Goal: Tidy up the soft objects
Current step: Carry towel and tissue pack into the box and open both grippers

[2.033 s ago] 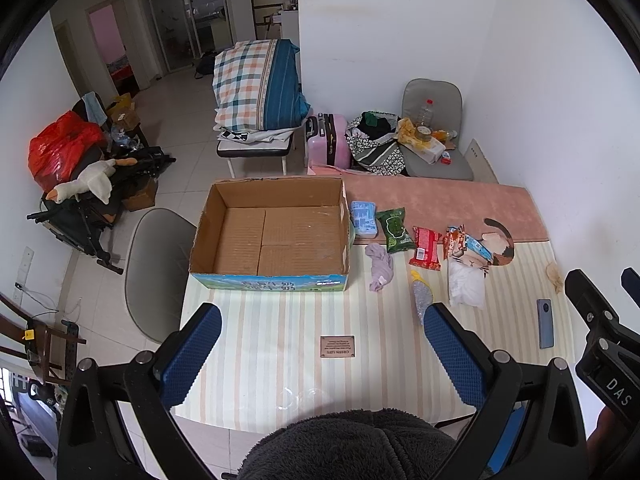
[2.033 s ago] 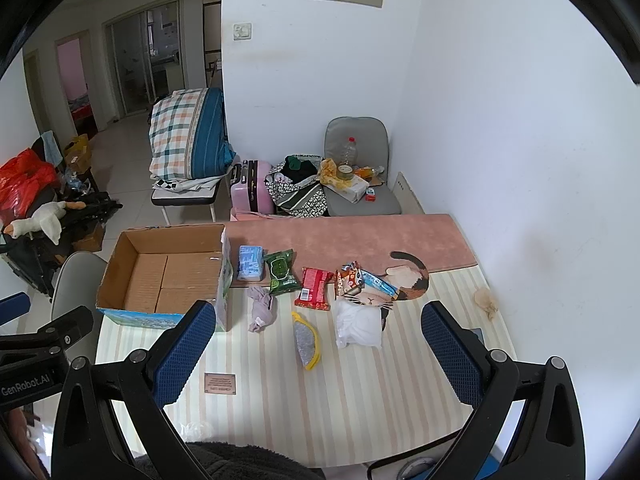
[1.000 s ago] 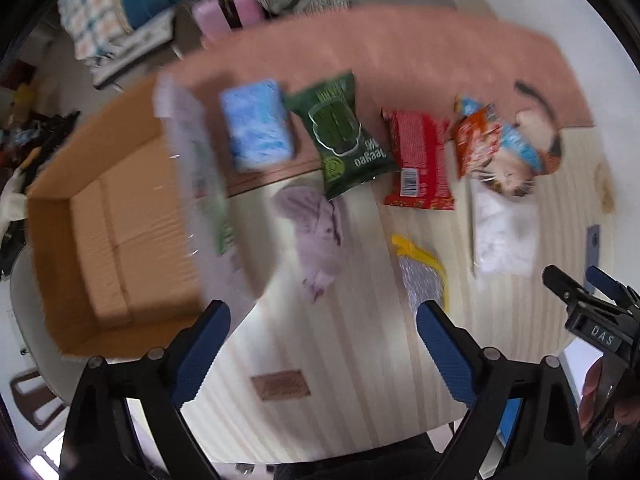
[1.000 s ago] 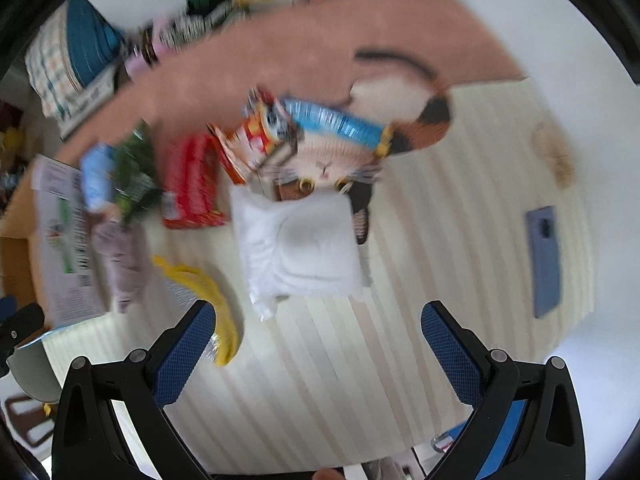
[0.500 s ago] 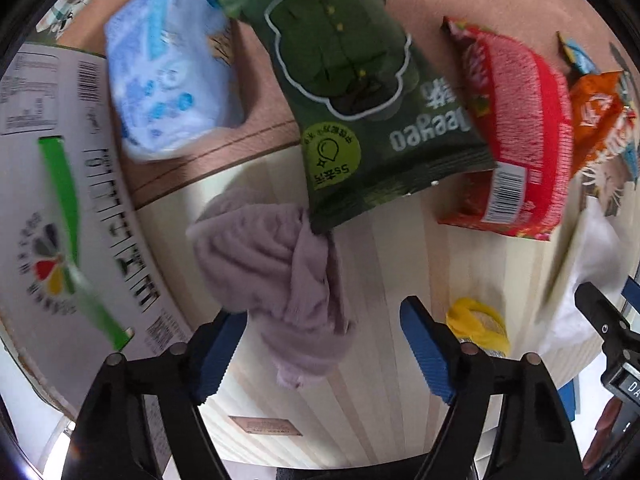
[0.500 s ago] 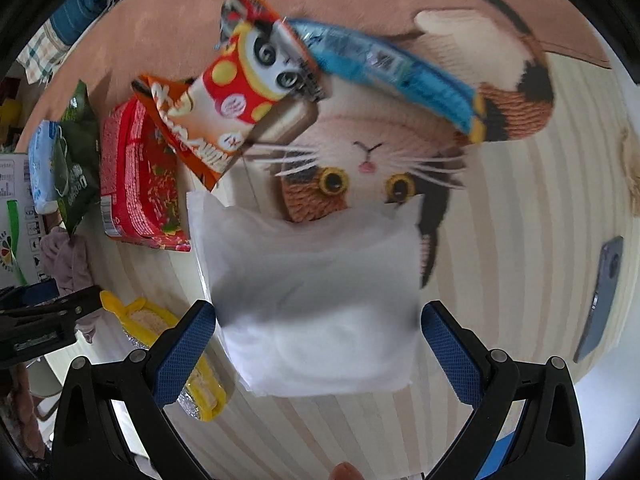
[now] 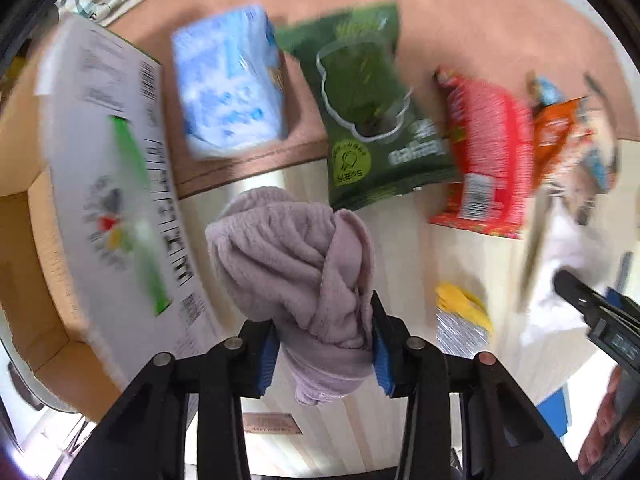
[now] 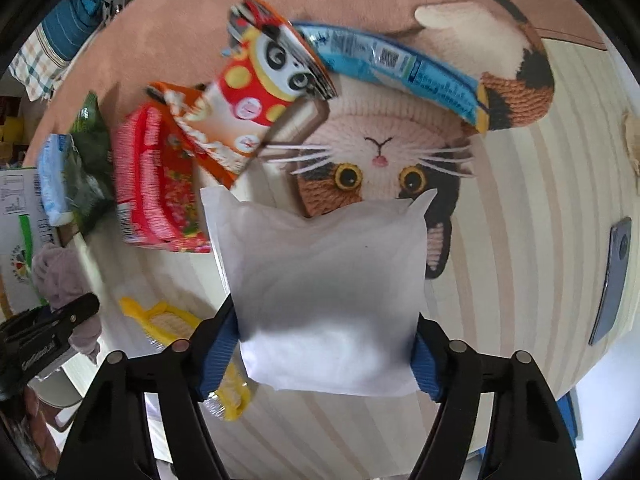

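Note:
A crumpled lilac cloth (image 7: 288,248) lies on the striped table beside the open cardboard box (image 7: 104,160). My left gripper (image 7: 324,320) points down and is shut on the cloth's lower end, with both blue pads pressed into the fabric. A soft white pack (image 8: 328,272) lies over the lower edge of a cat-face mat (image 8: 384,152). My right gripper (image 8: 326,340) straddles the pack, its jaws closing, and the pads touch its two sides. The lilac cloth (image 8: 56,276) also shows at the far left of the right wrist view.
Along a pink runner (image 7: 460,12) lie a blue tissue pack (image 7: 228,84), a green pack (image 7: 368,108) and a red pack (image 7: 484,148). A yellow-edged foil packet (image 7: 460,320) lies between the grippers. A panda snack bag (image 8: 256,100), a blue bar (image 8: 396,68) and a phone (image 8: 614,280) are on the right.
Both grippers came down to the table. The left one closed onto the lilac cloth. The right one's jaws narrowed from wide open onto the sides of the white pack.

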`<action>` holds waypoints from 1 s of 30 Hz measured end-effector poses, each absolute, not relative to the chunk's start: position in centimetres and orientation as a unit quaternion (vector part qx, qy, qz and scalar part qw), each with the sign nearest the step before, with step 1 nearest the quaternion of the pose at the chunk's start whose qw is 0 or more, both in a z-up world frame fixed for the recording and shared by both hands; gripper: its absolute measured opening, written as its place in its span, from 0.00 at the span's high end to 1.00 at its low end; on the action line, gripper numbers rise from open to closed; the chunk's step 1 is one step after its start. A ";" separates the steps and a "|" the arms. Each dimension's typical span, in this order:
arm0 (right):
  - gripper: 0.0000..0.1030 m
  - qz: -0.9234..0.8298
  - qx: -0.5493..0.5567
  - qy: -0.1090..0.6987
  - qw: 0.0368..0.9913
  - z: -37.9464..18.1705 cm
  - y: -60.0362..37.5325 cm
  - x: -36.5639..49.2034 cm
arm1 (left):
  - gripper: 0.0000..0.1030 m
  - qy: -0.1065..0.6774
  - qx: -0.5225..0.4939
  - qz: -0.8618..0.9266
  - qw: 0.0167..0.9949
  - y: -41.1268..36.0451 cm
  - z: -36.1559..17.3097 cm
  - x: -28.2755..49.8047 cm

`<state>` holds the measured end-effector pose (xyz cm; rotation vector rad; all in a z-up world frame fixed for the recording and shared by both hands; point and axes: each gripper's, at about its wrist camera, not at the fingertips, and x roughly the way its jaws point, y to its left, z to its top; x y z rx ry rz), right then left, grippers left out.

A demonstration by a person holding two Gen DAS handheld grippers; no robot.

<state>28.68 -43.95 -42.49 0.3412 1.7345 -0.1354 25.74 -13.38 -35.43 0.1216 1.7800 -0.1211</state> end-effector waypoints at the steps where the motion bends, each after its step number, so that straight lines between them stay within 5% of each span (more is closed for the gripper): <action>1: 0.27 -0.054 0.155 0.754 0.636 -41.9 -43.8 28.5 | 0.65 0.771 0.045 -0.056 0.633 -13.0 -34.2 25.5; 7: 0.27 0.009 0.172 0.720 0.672 -34.1 -39.2 27.3 | 0.65 0.728 0.003 -0.080 0.681 -8.9 -25.3 25.5; 15: 0.27 0.113 0.169 0.678 0.707 -25.1 -22.0 30.6 | 0.65 0.699 -0.039 -0.055 0.712 3.4 -20.9 29.9; 20: 0.27 0.140 0.148 0.686 0.698 -24.2 -10.4 34.0 | 0.65 0.719 -0.078 -0.028 0.690 10.6 -24.1 33.5; 30: 0.27 0.121 0.097 0.732 0.664 -31.7 1.7 39.2 | 0.65 0.772 -0.124 -0.019 0.623 17.3 -32.2 38.0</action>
